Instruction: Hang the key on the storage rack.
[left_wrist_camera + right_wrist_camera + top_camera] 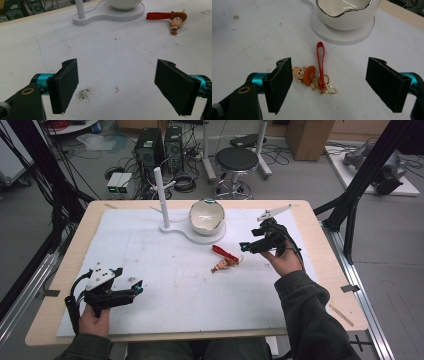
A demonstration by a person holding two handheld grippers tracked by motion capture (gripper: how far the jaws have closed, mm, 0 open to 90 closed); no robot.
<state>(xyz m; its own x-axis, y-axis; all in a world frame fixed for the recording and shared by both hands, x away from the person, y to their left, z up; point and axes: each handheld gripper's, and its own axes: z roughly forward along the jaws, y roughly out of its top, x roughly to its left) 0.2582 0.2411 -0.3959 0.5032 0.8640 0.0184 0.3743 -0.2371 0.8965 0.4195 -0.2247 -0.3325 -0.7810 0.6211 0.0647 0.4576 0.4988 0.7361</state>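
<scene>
- A cowboy-doll keychain is seen lying flat on the white mat, just in front of the white bowl, on the side of the bowl nearer the person.
- In the right gripper view the keychain is made up of a small doll with an orange hat, a red strap loop and a cluster of gold rings.
- The strap's long axis is pointed from the rings toward the bowl, roughly along the gripper's line of sight; the doll is laid crosswise to it.
- The right gripper is held just beside the keychain, on the side away from the upright white post that stands beside the bowl. Its jaws stand wide apart with nothing pressed between them.
- In its own view the keychain lies on the mat between and just beyond the jaws, offset toward the left pad, so a small sideways shift is judged necessary before closing.
- The left gripper is held well apart from the keychain, much farther from the bowl, with its jaws spread and empty.
- The right hand is judged the nearer one for the pick.
</scene>
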